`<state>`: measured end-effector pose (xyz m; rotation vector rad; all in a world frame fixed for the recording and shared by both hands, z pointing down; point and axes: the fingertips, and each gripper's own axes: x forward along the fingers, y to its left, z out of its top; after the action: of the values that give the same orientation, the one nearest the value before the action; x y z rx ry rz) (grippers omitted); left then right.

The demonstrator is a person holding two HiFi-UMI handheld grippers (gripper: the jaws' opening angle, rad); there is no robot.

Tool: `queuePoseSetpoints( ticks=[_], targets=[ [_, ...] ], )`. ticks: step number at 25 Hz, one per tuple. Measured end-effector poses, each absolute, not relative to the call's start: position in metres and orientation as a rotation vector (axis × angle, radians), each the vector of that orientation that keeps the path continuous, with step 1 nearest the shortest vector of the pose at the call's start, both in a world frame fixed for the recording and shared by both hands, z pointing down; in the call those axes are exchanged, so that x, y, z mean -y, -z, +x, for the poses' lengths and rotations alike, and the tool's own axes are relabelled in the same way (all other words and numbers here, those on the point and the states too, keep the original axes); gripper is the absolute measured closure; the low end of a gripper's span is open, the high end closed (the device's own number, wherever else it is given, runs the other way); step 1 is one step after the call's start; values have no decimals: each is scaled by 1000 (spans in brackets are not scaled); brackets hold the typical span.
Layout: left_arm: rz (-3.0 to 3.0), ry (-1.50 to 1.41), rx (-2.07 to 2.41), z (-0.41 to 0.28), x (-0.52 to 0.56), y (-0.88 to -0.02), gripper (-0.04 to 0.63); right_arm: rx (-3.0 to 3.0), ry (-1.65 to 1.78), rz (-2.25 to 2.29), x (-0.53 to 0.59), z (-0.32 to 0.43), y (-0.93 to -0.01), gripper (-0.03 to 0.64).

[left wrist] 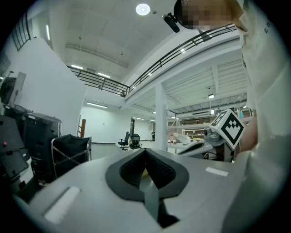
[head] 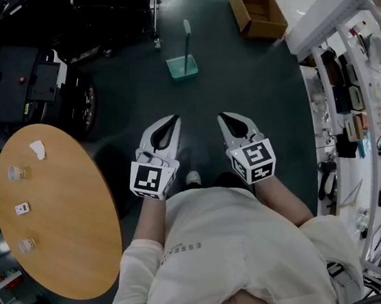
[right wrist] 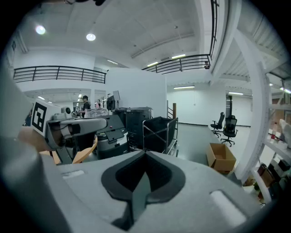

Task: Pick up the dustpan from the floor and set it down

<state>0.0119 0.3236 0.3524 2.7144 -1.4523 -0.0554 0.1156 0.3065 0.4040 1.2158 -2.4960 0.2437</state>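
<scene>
- Dustpan point(head: 182, 67) location: it rests on the dark floor point(head: 252, 92), well ahead of you and apart from both grippers. It is teal, and its long handle point(head: 187, 37) stands upright from it.
- Left gripper point(head: 174, 119): you hold it out level in front of your body. Its jaws are clenched tip to tip, and nothing sits in the hollow between the pads.
- Right gripper point(head: 222, 117): you hold it beside the left one, tilted somewhat downward. Its jaws are likewise pressed together at the tips and hold nothing.
- Spacing: the two grippers sit side by side with a gap between them. Neither touches the dustpan or anything else.
- Footing: the toe of one shoe point(head: 192, 178) shows on the floor between the grippers, below their marker cubes.
- Surroundings, left: a round wooden table point(head: 61, 219) stands at your left, carrying a few small items too small to identify. Dark machines stand beyond it.
- Surroundings, right: an open cardboard box point(head: 256, 10) lies on the floor beyond the dustpan and to its right. Stocked shelving point(head: 361, 113) runs along your right side.
- Background: the right gripper view shows a black wire cart point(right wrist: 159, 132) and office chairs point(right wrist: 226, 125) farther back.
</scene>
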Motion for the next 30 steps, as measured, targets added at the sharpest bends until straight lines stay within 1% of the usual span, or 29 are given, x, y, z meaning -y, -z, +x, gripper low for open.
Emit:
queuePoseSetpoints(
  ticks=[14, 30],
  targets=[
    [2688, 71, 1452, 5, -330, -358, 578, 2481, -322, 1273, -308, 121, -405, 626],
    [2625, 107, 1546, -30, -311, -361, 578, 2444, -347, 1275, -281, 103, -415, 626]
  ],
)
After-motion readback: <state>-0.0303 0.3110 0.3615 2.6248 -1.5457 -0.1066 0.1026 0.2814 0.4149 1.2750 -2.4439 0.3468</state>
